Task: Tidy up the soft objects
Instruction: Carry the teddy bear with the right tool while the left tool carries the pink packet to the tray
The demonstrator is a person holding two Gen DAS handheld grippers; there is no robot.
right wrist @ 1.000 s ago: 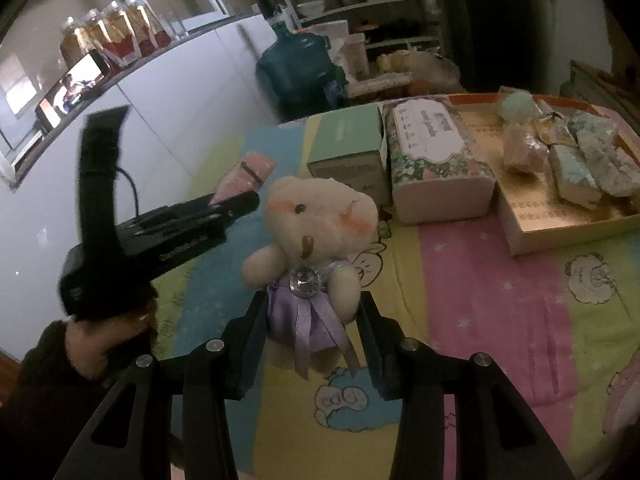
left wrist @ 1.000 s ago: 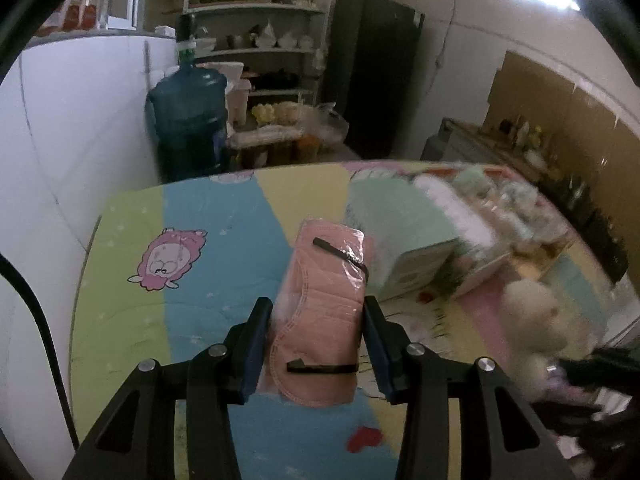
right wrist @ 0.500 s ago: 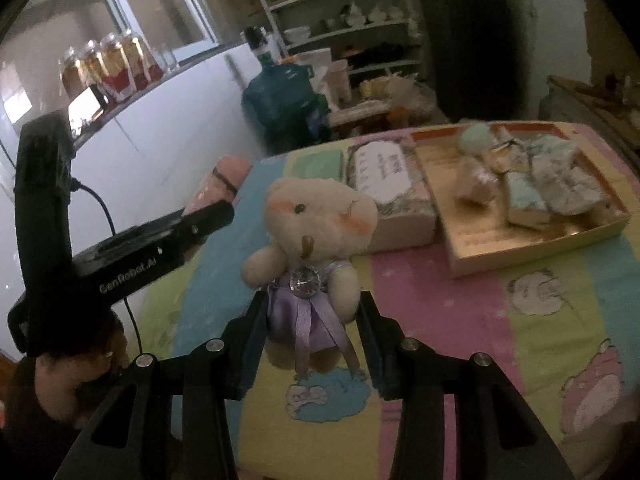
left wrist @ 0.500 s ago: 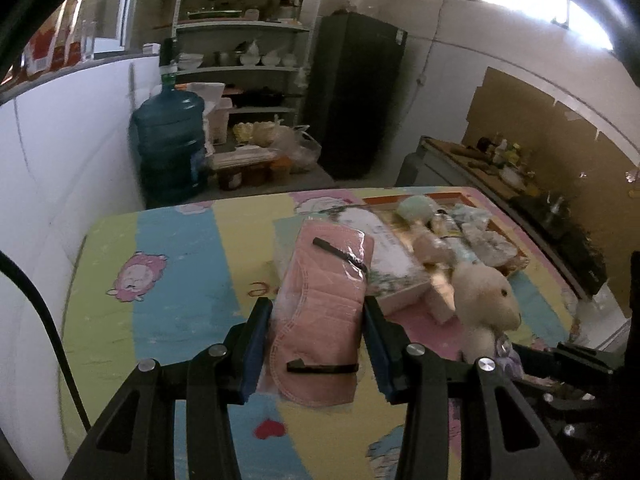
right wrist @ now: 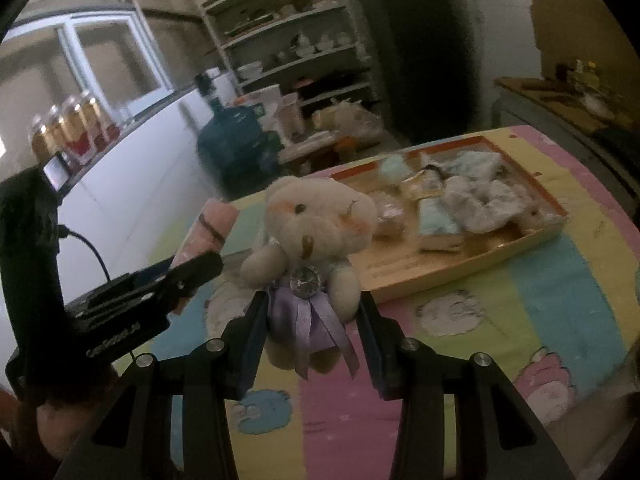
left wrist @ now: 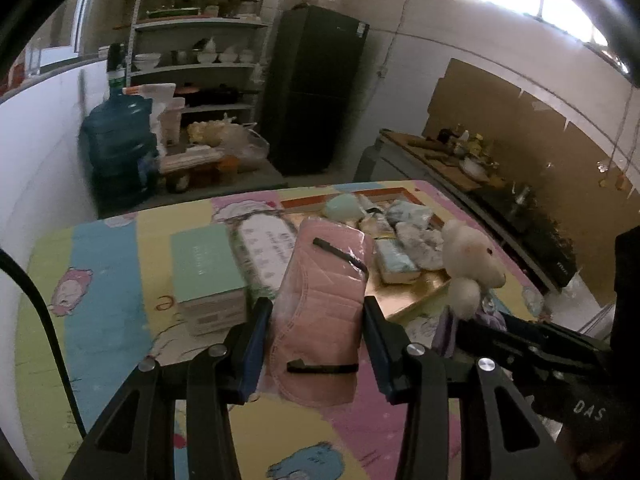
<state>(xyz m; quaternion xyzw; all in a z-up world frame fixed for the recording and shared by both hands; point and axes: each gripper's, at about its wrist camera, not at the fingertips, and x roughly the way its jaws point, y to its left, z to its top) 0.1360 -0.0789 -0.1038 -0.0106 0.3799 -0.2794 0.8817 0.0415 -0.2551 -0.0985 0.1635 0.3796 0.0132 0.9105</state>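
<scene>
My left gripper (left wrist: 316, 330) is shut on a pink pack of face masks (left wrist: 320, 312), held above the cartoon-print table cover (left wrist: 108, 312). The right gripper (right wrist: 310, 328) is shut on a cream teddy bear in a purple dress (right wrist: 316, 240), also lifted off the table. In the left wrist view the bear (left wrist: 468, 264) shows at the right, clamped in the other gripper. In the right wrist view the mask pack (right wrist: 208, 232) sticks up at the left beyond the other gripper. A golden tray (right wrist: 448, 268) with several soft items lies beyond both.
A mint box (left wrist: 206, 276) and a floral tissue pack (left wrist: 264, 252) lie left of the tray (left wrist: 416, 300). Behind the table stand a blue water jug (left wrist: 118, 152), shelves (left wrist: 200, 40), a dark fridge (left wrist: 316, 92) and a white wall (left wrist: 36, 152) at the left.
Both grippers have risen and drawn back from the tray with their loads still clamped. The table and tray now look farther off and lower in both views.
</scene>
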